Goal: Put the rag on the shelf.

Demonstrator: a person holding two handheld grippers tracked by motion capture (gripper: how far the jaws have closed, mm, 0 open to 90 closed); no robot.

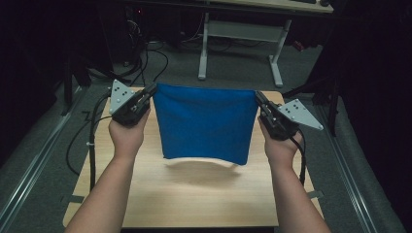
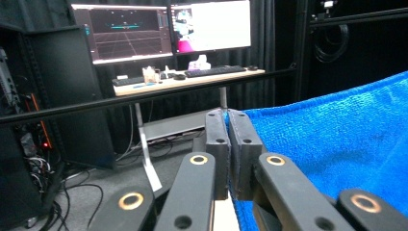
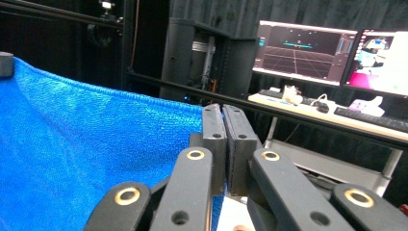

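Now blue cloth [image 1: 205, 124] hangs above table [image 1: 194, 199], stretched btwn left gripper [image 1: 151, 91] & right gripper [image 1: 258, 98], both clamped on top corners.

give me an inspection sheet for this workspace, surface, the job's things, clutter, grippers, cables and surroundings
Surface: wooden table, bare apart from the cloth's shadow.
Job's things: blue cloth held stretched by its two top corners, lower edge hanging above the table.
Clutter: nothing seen.
Grippers: left gripper shut on the cloth's left corner; right gripper shut on its right corner.
Cables: black cable trails from the left gripper along the table's left edge; more cables lie on the floor beyond.
Surroundings: dark room, white-legged desk ahead, two lit monitors and a keyboard on it.
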